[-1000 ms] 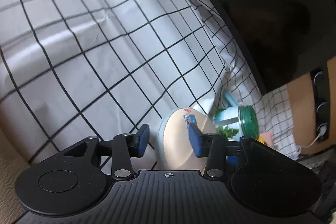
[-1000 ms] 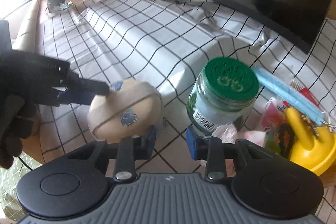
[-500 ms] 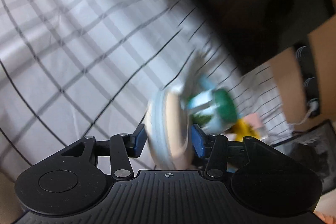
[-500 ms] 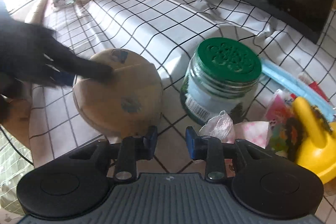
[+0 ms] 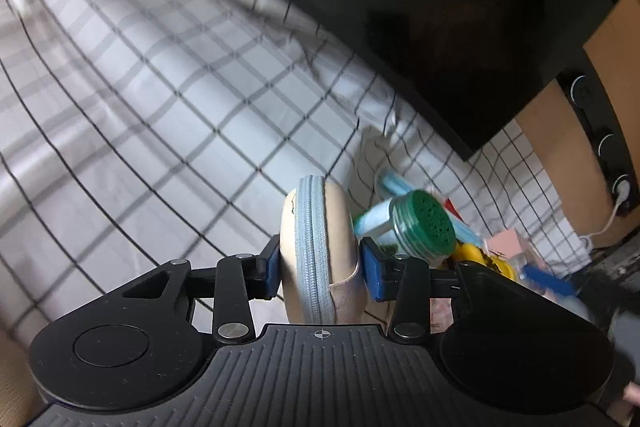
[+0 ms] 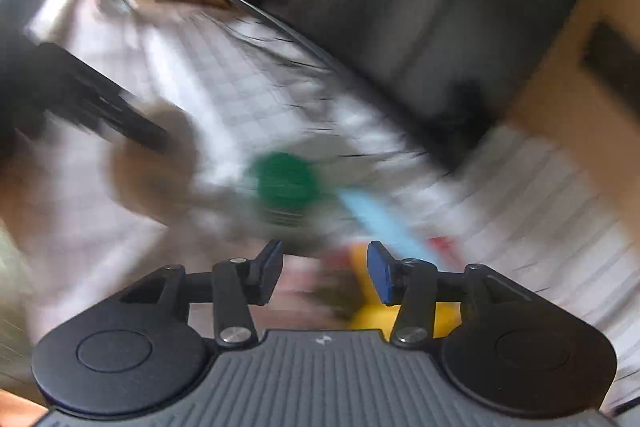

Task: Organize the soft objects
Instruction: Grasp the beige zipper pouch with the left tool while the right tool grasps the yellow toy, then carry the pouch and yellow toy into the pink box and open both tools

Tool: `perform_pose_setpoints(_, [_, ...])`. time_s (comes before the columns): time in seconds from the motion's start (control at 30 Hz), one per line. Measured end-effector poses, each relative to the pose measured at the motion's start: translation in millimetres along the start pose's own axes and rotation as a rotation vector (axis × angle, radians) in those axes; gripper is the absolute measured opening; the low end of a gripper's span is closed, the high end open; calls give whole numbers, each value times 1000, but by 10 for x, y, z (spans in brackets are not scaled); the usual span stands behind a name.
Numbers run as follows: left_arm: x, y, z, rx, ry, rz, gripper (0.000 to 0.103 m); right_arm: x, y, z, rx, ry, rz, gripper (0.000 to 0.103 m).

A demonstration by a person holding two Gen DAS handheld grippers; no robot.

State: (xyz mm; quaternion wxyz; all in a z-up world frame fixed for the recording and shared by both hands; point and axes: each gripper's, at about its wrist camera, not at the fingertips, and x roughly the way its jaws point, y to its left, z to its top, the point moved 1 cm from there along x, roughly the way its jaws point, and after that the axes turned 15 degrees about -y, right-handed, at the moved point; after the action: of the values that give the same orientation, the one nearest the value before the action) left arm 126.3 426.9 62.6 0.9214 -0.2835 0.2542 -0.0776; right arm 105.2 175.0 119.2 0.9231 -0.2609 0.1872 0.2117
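up close in the left wrist view, the left gripper (image 5: 320, 269) pinches a round beige zip pouch (image 5: 320, 247) between its blue pads, one pad pressed on each flat side. its jaws are closing w/ the pouch between them. the pouch stands on edge, grey-blue zipper (image 5: 314, 251) facing the camera and running top to bottom, and it sits above a white cloth w/ black grid lines (image 5: 160, 115).

just right of the pouch and behind it is a glass jar w/ green lid (image 5: 422, 223), tilted in this view. a light blue face mask (image 5: 394, 185) lies beside the jar, and a yellow object (image 5: 472, 253) shows near it, partly hidden. a dark tv screen (image 5: 440, 7) fills the upper right.

the right wrist view is heavily motion-blurred. the right gripper (image 6: 324, 271) has its jaws opening, pads spread apart w/ nothing between them. past it, blurred: the green lid, a blue streak that is the mask, a yellow shape under the right pad, and at left a beige blob that is the pouch w/ the dark fingers of the other gripper on it.
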Motion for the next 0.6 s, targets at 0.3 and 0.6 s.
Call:
perform_pose_setpoints(0.3, [-200,-107,13,81,-63,99,44,706,2,-302,-137,144,-95,38])
perform_pose_setpoints(0.6, [-227,-202,196,94,-63,187,44,431,-596,155,68,118,23,15])
